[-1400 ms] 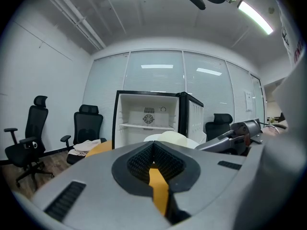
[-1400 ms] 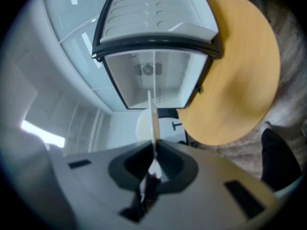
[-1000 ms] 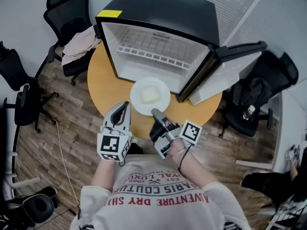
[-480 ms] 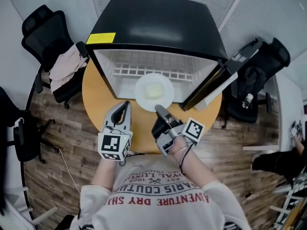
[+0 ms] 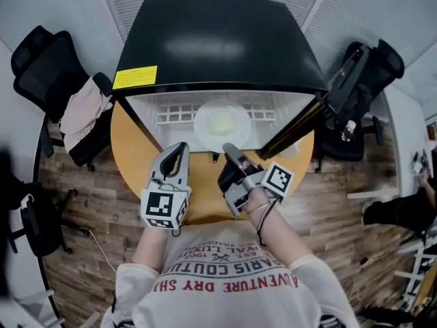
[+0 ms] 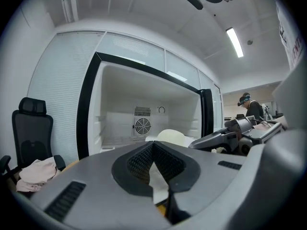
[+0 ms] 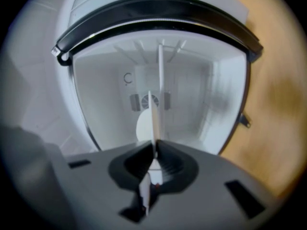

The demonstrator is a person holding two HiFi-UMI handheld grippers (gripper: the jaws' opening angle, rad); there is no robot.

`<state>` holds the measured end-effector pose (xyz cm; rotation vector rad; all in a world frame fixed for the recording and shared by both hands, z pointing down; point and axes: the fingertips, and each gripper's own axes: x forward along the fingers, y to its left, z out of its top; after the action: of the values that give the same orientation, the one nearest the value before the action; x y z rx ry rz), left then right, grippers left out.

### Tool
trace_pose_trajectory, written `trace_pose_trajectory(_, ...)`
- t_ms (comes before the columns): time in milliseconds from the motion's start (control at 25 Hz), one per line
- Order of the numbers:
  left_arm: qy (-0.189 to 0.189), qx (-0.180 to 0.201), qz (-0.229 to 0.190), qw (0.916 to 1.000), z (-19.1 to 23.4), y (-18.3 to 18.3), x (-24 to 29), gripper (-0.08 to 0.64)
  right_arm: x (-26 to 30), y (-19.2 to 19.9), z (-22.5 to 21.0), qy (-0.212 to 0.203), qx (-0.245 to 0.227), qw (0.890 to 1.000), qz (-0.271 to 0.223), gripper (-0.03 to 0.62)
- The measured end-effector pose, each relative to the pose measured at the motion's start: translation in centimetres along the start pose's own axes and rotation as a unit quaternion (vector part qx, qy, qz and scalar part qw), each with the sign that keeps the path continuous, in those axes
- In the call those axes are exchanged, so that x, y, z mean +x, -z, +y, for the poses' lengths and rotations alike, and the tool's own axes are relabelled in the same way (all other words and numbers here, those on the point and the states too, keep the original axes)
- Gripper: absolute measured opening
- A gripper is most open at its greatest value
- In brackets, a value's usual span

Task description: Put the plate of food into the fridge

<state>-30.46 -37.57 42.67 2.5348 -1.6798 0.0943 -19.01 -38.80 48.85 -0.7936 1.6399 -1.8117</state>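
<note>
Head view: right tool (image 5: 229,149) pinches round white plate (image 5: 203,126) at boxy black fridge (image 5: 212,39).

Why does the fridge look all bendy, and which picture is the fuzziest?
Head view: the wide lens curves the fridge and the room's edges. Left gripper view: sharp, with a glaring ceiling light. Right gripper view: the fuzziest; the plate, seen edge-on, and the table are smeared, the corners dark.

The fridge (image 5: 218,39) stands open at the front, its door (image 5: 300,118) swung clear to the right, while a wire shelf (image 5: 171,115) spans the cavity and the plate (image 5: 222,124) fills the opening's middle.
</note>
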Motion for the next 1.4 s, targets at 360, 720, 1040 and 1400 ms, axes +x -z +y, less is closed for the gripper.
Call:
trace_pose_trajectory(360, 0.011, -0.005, 0.002, 0.9999, 1.2, 0.3, 1.3, 0.029, 1.7, -0.9, -0.8, 0.01, -0.004, 1.0, -0.023, 0.038)
trace_pose_trajectory(720, 0.013, -0.004, 0.007, 0.9999, 1.6, 0.7, 1.9, 0.029, 2.9, -1.1, -1.5, 0.026, -0.022, 0.998, -0.05, 0.04)
trace_pose_trajectory(1040, 0.007, -0.002, 0.001, 1.0, 2.5, 0.5, 2.1, 0.029, 3.9, -0.9, -1.6, 0.028, -0.016, 0.998, -0.055, 0.051)
trace_pose_trajectory(1400, 0.003, -0.012, 0.006, 0.9999, 3.5, 1.0, 2.4, 0.029, 6.1, -1.7, -0.4, 0.02, -0.017, 0.999, -0.047, 0.038)
